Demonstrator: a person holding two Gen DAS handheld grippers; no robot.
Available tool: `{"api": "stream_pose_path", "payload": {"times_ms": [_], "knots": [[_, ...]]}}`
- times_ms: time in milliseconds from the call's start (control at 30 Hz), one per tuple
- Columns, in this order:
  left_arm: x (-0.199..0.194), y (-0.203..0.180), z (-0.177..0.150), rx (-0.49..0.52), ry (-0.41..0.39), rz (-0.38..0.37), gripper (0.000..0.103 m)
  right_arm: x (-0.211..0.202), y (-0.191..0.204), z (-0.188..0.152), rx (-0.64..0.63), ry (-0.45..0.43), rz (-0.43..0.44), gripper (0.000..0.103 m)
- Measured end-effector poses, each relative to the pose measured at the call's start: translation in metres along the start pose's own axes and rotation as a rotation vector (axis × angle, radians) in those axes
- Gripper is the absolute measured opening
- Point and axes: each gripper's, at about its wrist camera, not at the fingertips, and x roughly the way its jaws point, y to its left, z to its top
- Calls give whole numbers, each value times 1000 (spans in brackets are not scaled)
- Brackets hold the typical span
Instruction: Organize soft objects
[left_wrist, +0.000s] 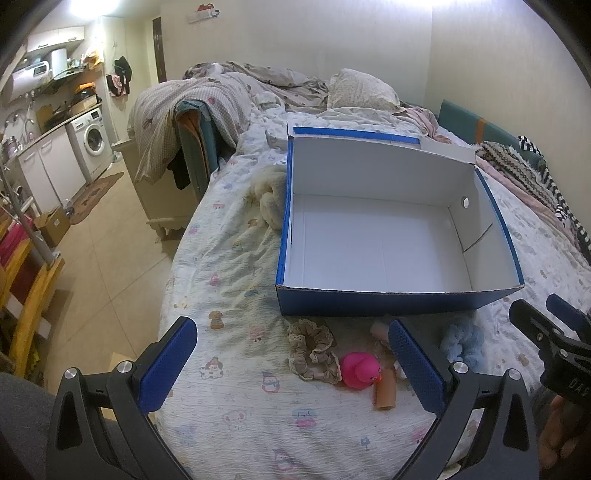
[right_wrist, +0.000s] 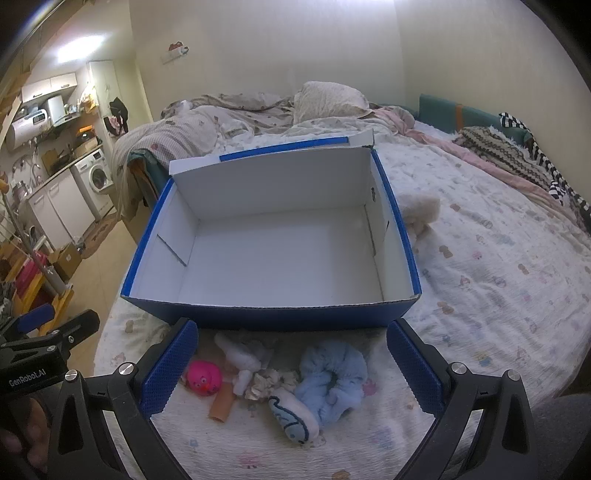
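Soft toys sit heaped on the bedsheet (right_wrist: 480, 277) just in front of the blue box (right_wrist: 273, 310): a light-blue scrunchie (right_wrist: 332, 373), a small whale plush (right_wrist: 293, 417), a white stuffed piece (right_wrist: 240, 356) and a pink duck (right_wrist: 203, 377), with a lace scrunchie (left_wrist: 314, 350) a little apart. I judge they were gathered here so each is a short lift into the box, which stands empty with its lid folded back. My right gripper (right_wrist: 291, 367) hovers wide open over the pile, holding nothing; my left gripper (left_wrist: 293, 363) is likewise spread and empty. A cream plush (left_wrist: 271, 199) lies against the box's side.
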Motion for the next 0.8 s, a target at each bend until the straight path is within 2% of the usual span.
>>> {"api": "stream_pose_path", "payload": {"times_ms": [800], "knots": [[-1,3,1,0,1,-1,103,1,-1,0,1,2,0,103]]}}
